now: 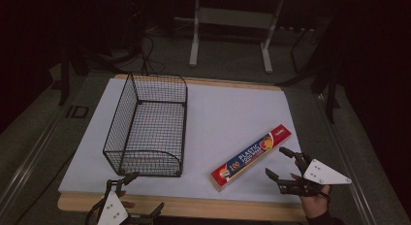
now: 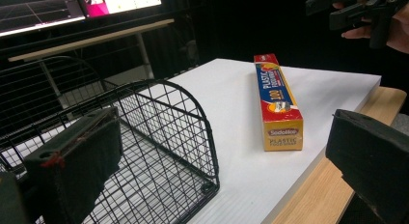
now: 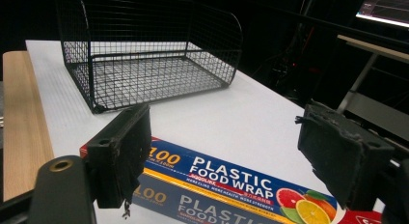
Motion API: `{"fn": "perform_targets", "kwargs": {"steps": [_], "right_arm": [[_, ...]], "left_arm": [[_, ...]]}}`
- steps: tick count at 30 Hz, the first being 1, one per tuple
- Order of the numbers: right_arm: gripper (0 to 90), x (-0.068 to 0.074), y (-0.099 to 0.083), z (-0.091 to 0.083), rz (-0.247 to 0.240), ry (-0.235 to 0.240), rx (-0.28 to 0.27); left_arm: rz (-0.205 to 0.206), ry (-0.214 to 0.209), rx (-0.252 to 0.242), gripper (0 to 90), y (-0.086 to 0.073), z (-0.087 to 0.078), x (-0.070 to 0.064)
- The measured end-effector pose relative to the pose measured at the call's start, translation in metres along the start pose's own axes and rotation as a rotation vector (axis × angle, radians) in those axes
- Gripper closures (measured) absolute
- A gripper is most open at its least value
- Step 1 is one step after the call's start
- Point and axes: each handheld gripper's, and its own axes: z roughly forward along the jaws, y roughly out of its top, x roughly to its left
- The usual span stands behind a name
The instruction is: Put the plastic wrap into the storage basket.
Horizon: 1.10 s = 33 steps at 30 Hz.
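Note:
A long red, blue and yellow box of plastic food wrap [image 1: 252, 157] lies diagonally on the white board, right of a black wire basket [image 1: 145, 128] that holds nothing. My right gripper [image 1: 274, 161] hovers just right of the box's middle, open, jaws either side of nothing. In the right gripper view the box [image 3: 226, 185] lies close below the open right gripper [image 3: 231, 156], with the basket [image 3: 154, 55] beyond. My left gripper [image 1: 144, 192] is open at the front table edge, near the basket's front. The left gripper view shows the basket [image 2: 144, 137] and the box [image 2: 277, 101] ahead of the open left gripper [image 2: 222, 166].
The white board [image 1: 232, 108] covers a wooden table whose edge [image 1: 194, 208] shows at the front. A desk frame [image 1: 232, 26] stands on the dark floor behind the table. The person's hand with the right gripper [image 2: 366, 11] appears at the upper right of the left gripper view.

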Motion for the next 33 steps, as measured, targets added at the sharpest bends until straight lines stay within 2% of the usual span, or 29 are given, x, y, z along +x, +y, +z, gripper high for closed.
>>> {"fn": "perform_targets", "kwargs": {"steps": [2, 5, 11, 12, 16, 19, 20, 21, 23, 26, 27, 28, 30, 31, 33], "right_arm": [[18.8, -0.001, 0.0, 0.0, -0.001, 0.008, 0.012], [16.6, -0.002, 0.0, 0.001, 0.024, 0.029, 0.028], [11.5, -0.004, -0.001, 0.0, 0.075, 0.009, 0.063], [11.5, -0.004, -0.001, 0.0, 0.073, -0.001, 0.071], [9.5, -0.006, -0.003, 0.003, 0.067, 0.015, 0.1], [9.3, -0.005, -0.003, 0.003, 0.047, 0.007, 0.105], [9.3, -0.005, -0.002, 0.003, 0.04, -0.009, 0.108], [9.3, -0.005, -0.001, 0.004, 0.051, -0.012, 0.109], [9.4, -0.007, -0.002, 0.005, 0.075, 0.024, 0.142], [10.5, -0.007, -0.006, 0.009, 0.038, 0.051, 0.208], [10.5, -0.007, -0.006, 0.009, 0.038, 0.051, 0.208], [14.2, -0.009, -0.007, 0.012, 0.026, 0.126, 0.223], [15.3, -0.01, -0.007, 0.014, -0.019, 0.147, 0.225], [16.0, -0.011, -0.006, 0.015, -0.039, 0.178, 0.23], [16.2, -0.014, -0.006, 0.018, -0.05, 0.212, 0.241]], "left_arm": [[-0.002, -0.002, -0.002, 0.1, 0.0, -0.001, 0.0], [-0.002, -0.004, -0.001, 0.1, 0.0, 0.0, 0.0], [0.004, -0.007, 0.004, 0.1, 0.0, 0.0, 0.0], [0.003, -0.007, 0.004, 0.0, 0.0, 0.0, 0.0], [0.0, -0.011, 0.001, 0.1, 0.0, 0.0, 0.0], [-0.003, -0.022, -0.007, 0.0, 0.0, 0.0, 0.0], [-0.004, -0.028, -0.014, 0.0, 0.0, -0.001, 0.0], [-0.002, -0.03, -0.017, 0.0, 0.001, -0.001, 0.0], [-0.003, -0.034, -0.021, 0.0, 0.001, -0.001, 0.0], [0.001, -0.031, -0.017, 0.1, 0.001, -0.001, 0.0], [0.001, -0.031, -0.017, 0.0, 0.001, -0.001, 0.0], [0.001, -0.03, -0.018, 0.0, 0.001, -0.001, 0.0], [0.003, -0.028, -0.016, 0.1, 0.001, 0.0, 0.0], [0.003, -0.028, -0.017, 0.1, 0.001, 0.0, 0.0], [0.003, -0.03, -0.016, 0.1, 0.0, 0.0, 0.0]]}}
